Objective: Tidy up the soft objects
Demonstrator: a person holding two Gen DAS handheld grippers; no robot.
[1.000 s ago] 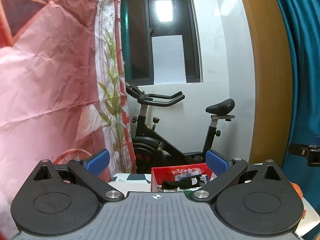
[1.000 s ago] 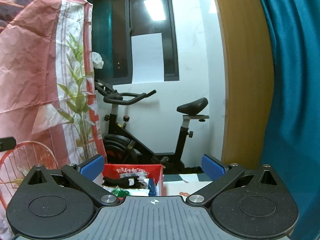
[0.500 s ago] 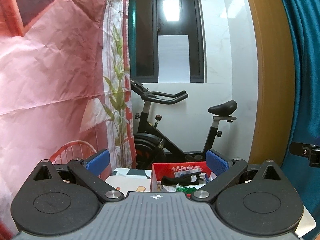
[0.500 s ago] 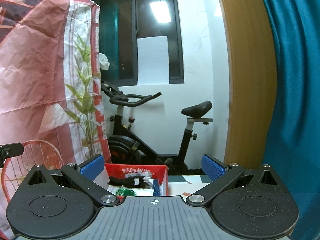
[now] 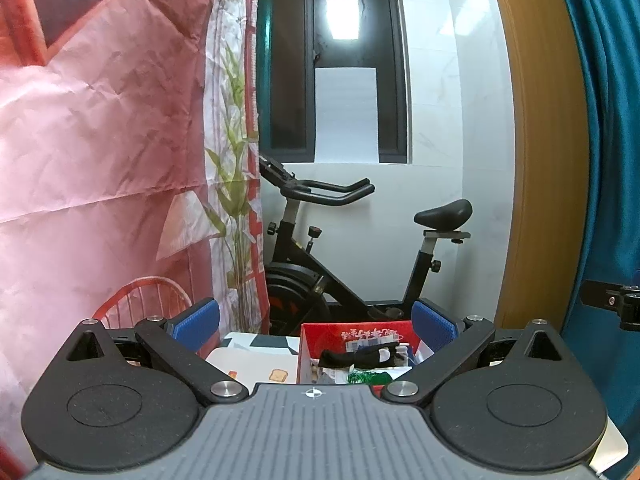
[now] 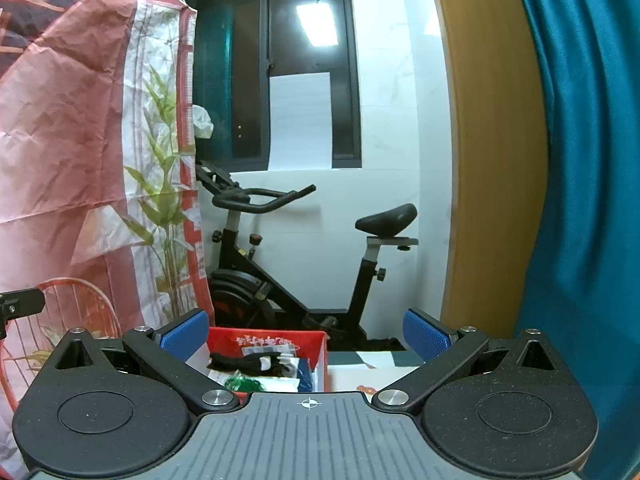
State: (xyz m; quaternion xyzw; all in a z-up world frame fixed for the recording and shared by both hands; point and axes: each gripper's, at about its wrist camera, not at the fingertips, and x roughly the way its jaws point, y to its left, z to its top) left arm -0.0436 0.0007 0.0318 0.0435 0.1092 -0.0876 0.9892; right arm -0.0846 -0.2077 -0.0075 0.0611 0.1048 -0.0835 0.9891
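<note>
A red box [image 5: 320, 334] stands on a white table [image 5: 256, 364] just beyond my left gripper [image 5: 316, 322]. A black sock-like cloth [image 5: 352, 357] and green packets lie in the box. The left gripper is open and empty, raised level with the box top. In the right wrist view the same red box [image 6: 322, 346] sits left of centre with the black cloth [image 6: 244, 361] on top. My right gripper [image 6: 306, 332] is open and empty, with the box behind its left finger.
A black exercise bike [image 5: 320, 248] stands against the white wall behind the table. A pink patterned hanging sheet [image 5: 100, 160] fills the left. A red wire chair [image 5: 140, 300] is low left. A wooden door frame [image 5: 540, 160] and teal curtain [image 5: 608, 120] are on the right.
Both grippers have drifted right and tipped slightly, so the bike and box shifted in view and the red chair shows more. Both jaws stay open.
</note>
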